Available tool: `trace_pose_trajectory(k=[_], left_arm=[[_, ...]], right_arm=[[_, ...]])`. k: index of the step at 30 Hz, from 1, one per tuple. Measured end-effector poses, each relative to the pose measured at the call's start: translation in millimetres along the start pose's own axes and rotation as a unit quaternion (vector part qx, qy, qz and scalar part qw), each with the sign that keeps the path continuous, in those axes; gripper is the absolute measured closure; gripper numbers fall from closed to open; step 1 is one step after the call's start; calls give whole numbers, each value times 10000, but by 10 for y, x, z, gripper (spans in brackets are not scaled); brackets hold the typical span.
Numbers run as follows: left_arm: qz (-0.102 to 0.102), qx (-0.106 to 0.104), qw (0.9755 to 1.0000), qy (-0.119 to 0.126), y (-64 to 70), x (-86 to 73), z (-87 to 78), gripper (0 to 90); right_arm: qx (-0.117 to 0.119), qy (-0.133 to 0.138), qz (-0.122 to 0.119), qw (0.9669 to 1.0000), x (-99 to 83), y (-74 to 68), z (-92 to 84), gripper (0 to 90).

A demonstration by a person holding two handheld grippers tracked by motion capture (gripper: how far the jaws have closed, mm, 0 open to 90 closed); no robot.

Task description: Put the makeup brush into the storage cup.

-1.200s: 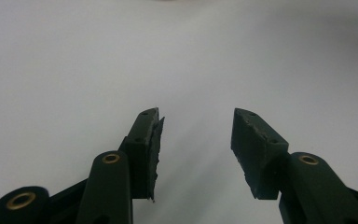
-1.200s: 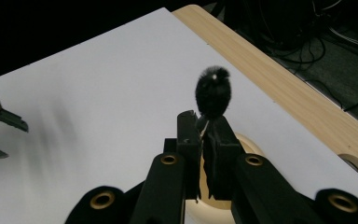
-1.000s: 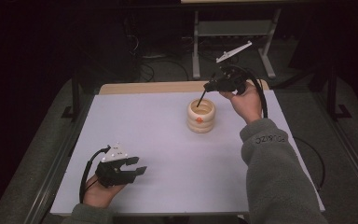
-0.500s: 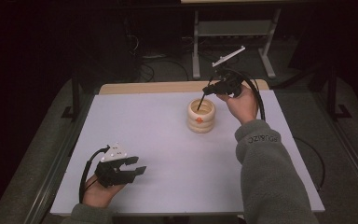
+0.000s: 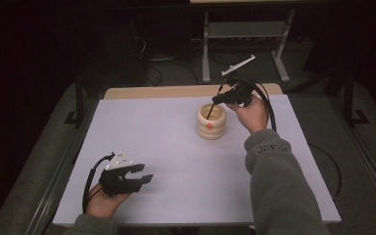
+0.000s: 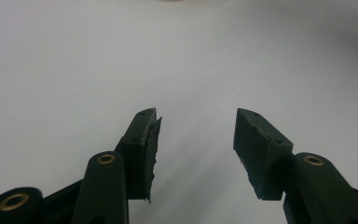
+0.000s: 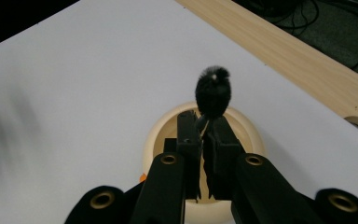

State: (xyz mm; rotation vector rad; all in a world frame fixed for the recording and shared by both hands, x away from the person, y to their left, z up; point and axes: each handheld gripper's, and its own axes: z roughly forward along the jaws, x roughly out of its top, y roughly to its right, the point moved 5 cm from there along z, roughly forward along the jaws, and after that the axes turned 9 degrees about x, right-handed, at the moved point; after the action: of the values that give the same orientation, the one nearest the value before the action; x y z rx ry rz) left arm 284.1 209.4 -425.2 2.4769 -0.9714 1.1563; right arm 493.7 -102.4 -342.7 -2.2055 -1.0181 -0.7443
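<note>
The right gripper (image 7: 204, 135) is clamped on a thin black brush (image 7: 212, 95), whose fluffy head sticks up past the jaw tips in the right gripper view. In the high view the brush (image 5: 210, 109) slants down from the right gripper (image 5: 219, 99) into a cream ribbed cup (image 5: 211, 121) with an orange spot on its side. The cup stands on the white table (image 5: 176, 147), toward its far right. The left gripper (image 5: 139, 174) rests near the front left corner, well apart from the cup, jaws half open with nothing between them.
</note>
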Motion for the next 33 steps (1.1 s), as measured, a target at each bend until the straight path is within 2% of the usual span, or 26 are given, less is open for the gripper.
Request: trace_pose_trajectory(k=[9, 11, 12, 19, 27, 29, 30, 33], left_arm=[[-18, 5, 10000, -18, 3, -2, 3, 483], [-25, 18, 10000, -14, 1, -2, 2, 479], [-11, 20, 10000, -17, -1, -2, 1, 478], [-20, 28, 10000, -18, -1, -4, 5, 474], [-75, 31, 10000, 12, 6, -1, 9, 472], [-75, 21, 10000, 9, 7, -1, 9, 472], [-80, 16, 10000, 13, 8, -1, 9, 471], [-65, 17, 10000, 6, 6, -1, 7, 469]], right_arm=[[-15, -21, 92, 10000, -81, 44, 25, 844], [-25, -25, 51, 10000, -103, 59, 32, 844], [-6, 1, 115, 9999, -109, 53, 37, 844], [-37, -52, 87, 9999, -172, 79, 89, 844], [12, -38, 224, 9997, -209, 65, 137, 843], [10, -69, 123, 9999, -224, 78, 148, 843], [52, -51, 235, 9997, -223, 59, 158, 843], [60, -59, 209, 9997, -235, 62, 167, 842]])
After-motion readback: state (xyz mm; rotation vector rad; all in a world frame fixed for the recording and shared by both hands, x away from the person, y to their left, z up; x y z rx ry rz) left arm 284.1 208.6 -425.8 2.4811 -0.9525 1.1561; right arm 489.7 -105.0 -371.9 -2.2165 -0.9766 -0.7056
